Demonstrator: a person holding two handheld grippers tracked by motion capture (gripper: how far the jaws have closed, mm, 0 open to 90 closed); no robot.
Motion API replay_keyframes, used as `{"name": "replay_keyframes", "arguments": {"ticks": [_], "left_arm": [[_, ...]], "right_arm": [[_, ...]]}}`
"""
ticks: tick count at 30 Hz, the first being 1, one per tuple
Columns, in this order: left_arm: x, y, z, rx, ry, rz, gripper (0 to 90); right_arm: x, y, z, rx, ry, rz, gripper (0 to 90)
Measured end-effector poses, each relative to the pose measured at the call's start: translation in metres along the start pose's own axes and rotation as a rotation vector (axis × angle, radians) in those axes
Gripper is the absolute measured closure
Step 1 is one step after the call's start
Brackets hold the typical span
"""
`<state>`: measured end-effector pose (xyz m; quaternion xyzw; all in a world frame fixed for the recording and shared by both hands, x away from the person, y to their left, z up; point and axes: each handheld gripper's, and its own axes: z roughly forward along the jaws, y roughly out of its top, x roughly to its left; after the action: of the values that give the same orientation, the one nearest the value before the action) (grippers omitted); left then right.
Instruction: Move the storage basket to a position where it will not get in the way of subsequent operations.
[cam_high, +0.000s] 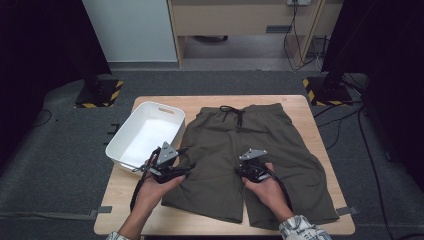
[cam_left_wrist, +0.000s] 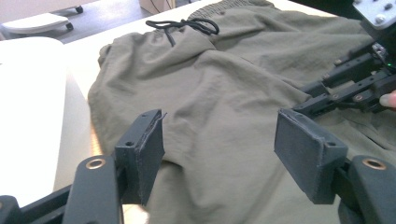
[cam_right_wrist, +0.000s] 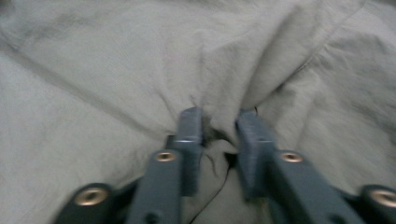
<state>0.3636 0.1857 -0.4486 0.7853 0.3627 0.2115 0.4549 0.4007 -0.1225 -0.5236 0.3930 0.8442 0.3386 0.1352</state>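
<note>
Olive-green shorts (cam_high: 225, 145) lie flat on the wooden table (cam_high: 300, 107), waistband at the far side with a black drawstring (cam_high: 235, 112). My left gripper (cam_high: 186, 159) hovers over the outer edge of the shorts' left leg. In the left gripper view its jaws (cam_left_wrist: 219, 135) stand wide apart above the cloth (cam_left_wrist: 224, 88), with nothing between them. My right gripper (cam_high: 241, 171) is low on the middle of the shorts, near the crotch. In the right gripper view, my right gripper (cam_right_wrist: 219, 122) has its pads close together with a raised fold of the fabric (cam_right_wrist: 116, 70) pinched between them.
A white plastic tub (cam_high: 162, 107) sits on the table's left side, right beside the shorts and close to my left hand; it shows as a bright white edge (cam_left_wrist: 28, 116) in the left gripper view. Bare wood lies along the table's near and right edges.
</note>
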Motion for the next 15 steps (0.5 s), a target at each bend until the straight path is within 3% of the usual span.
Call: {"name": "replay_keyframes", "arguments": {"ticks": [9, 15], "left_arm": [[0.005, 0.001, -0.004, 0.002, 0.008, -0.010, 32.2], [0.003, 0.000, -0.003, 0.027, 0.009, 0.010, 31.7]], "right_arm": [[-0.017, -0.011, -0.013, 0.020, 0.024, 0.008, 81.2], [-0.024, -0.018, -0.020, 0.029, 0.034, -0.004, 81.4]]}}
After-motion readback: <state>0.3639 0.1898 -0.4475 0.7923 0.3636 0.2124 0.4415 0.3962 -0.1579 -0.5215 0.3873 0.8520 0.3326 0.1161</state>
